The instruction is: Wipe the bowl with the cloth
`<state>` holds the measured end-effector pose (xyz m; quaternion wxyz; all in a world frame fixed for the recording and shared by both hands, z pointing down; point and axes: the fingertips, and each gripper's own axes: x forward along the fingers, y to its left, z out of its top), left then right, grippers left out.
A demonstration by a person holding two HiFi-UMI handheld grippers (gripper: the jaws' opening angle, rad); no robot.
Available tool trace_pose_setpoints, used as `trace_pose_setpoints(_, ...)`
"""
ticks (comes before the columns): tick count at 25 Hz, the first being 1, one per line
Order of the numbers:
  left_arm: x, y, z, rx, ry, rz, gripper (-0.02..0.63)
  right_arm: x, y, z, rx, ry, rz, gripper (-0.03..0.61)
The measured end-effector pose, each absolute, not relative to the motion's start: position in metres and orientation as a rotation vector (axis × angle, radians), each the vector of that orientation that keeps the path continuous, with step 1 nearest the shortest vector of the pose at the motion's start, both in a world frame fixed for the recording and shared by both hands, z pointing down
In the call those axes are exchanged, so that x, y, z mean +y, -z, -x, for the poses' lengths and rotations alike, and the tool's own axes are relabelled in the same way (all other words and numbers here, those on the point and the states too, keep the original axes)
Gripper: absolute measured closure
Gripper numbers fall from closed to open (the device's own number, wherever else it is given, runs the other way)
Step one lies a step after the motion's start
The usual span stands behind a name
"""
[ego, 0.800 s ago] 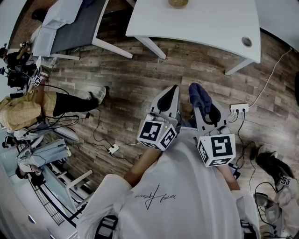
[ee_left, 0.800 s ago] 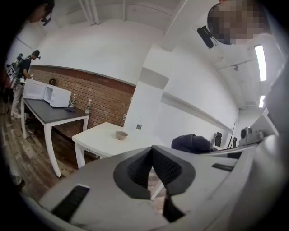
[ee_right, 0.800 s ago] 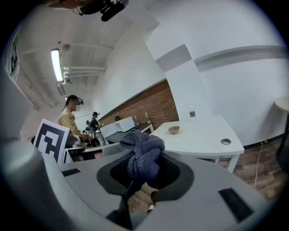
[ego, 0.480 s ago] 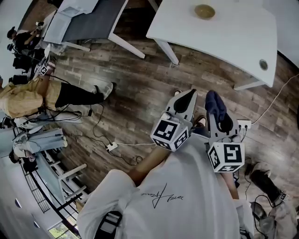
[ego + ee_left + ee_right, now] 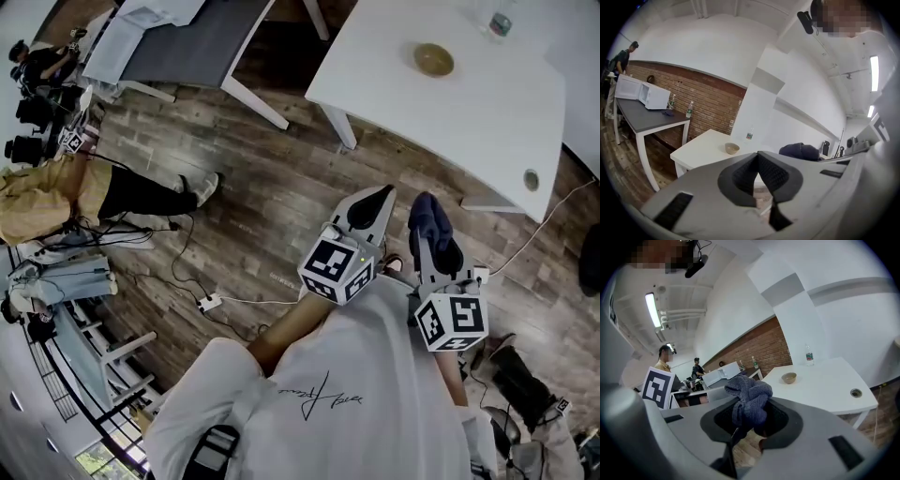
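The white desk (image 5: 450, 103) is seen across the wooden floor (image 5: 272, 178), well apart from both grippers. The left gripper (image 5: 378, 199) is held with its jaws pressed together and nothing between them. The right gripper (image 5: 433, 239) is clamped on the dark blue cloth (image 5: 427, 211), which is bunched between its jaws. The small tan bowl (image 5: 434, 59) is set on the desk — untouched, far from the cloth. Only the pickup is judged done; the approach and the wiping itself are not yet begun.
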<state>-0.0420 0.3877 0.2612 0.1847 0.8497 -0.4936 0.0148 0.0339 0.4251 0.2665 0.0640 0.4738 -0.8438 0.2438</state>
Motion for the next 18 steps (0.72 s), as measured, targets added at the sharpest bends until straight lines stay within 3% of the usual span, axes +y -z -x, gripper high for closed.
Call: trace_pose_setpoints(18, 0.301, -0.253, 0.11, -1.268, -0.089, -2.493, 0.611, 0.343, -0.269, 0.024, -2.314, -0.601, -1.641, 0.476)
